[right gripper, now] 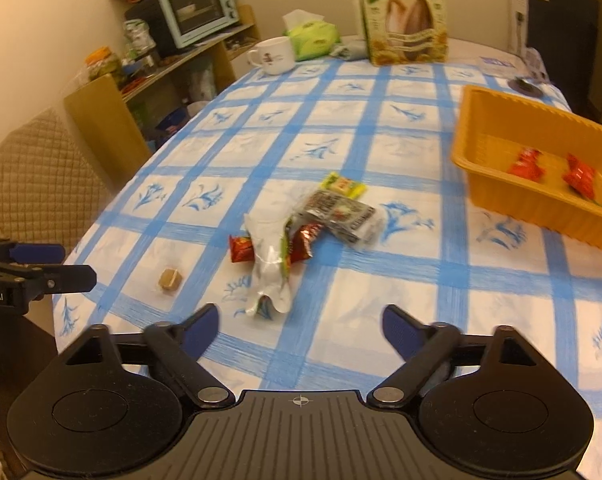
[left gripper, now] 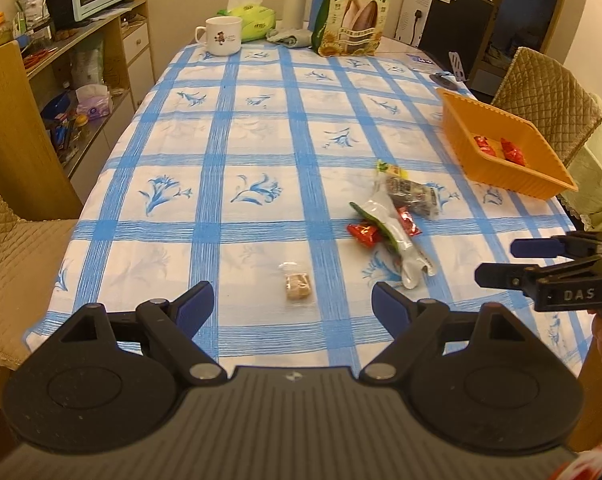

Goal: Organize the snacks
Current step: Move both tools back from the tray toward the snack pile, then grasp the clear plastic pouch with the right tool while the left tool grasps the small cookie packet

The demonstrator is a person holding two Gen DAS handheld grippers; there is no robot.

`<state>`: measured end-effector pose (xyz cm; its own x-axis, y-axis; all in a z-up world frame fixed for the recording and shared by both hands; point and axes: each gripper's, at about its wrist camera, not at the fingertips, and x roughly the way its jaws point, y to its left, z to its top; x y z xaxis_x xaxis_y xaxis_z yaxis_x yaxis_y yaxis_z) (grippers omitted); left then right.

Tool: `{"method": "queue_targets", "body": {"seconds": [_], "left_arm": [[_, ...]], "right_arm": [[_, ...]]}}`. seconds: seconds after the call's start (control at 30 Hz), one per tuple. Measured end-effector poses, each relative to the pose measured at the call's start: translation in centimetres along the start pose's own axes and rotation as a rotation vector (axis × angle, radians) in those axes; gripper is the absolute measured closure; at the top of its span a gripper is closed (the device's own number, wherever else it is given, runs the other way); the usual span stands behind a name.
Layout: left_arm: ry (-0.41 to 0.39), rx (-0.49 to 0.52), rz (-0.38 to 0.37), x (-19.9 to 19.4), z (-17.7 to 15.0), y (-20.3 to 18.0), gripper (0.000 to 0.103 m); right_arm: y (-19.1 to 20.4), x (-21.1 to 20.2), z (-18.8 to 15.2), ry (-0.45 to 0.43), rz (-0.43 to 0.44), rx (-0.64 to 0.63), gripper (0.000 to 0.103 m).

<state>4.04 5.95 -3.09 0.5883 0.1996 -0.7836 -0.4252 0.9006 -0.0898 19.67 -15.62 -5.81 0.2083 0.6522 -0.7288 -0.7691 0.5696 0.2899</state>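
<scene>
left gripper (left gripper: 293,304) wide open, empty | right gripper (right gripper: 299,326) wide open, empty | risk: overlapping snack pile (right gripper: 301,220) — grabbing white pouch (right gripper: 269,264) may drag red candies (right gripper: 241,249) off worktop (right gripper: 381,320), missing orange basket (right gripper: 501,196)

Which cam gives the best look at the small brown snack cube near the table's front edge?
Left wrist. The brown snack cube lies just ahead of the open left gripper, sharp enough to show its clear wrapper. In the right wrist view the cube sits off to the left, smaller and softer, its wrapper barely visible.
</scene>
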Motion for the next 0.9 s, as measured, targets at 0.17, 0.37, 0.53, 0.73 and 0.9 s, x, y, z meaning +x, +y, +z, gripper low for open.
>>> {"method": "queue_targets", "body": {"seconds": [0.17,0.37,0.53,0.73,0.9], "left_arm": [[0.008,-0.010,0.021,0.9,0.0,0.7,0.019],[0.022,-0.035,0.050,1.8,0.1,1.7,0.019],[0.029,-0.054,0.076,2.4,0.1,2.7,0.020],[0.038,-0.069,0.092,2.8,0.1,3.4,0.020],[0.047,-0.075,0.091,3.3,0.0,3.4,0.020]], "right_arm": [[0.7,1.9,0.8,-0.009,0.019,-0.033,0.041],[1.6,4.8,1.9,0.005,0.037,-0.080,0.056],[1.9,6.9,2.4,0.020,0.029,-0.096,0.061],[1.8,8.7,2.9,0.032,0.005,-0.109,0.066],[2.0,9.6,3.2,0.033,-0.004,-0.127,0.069]]}}
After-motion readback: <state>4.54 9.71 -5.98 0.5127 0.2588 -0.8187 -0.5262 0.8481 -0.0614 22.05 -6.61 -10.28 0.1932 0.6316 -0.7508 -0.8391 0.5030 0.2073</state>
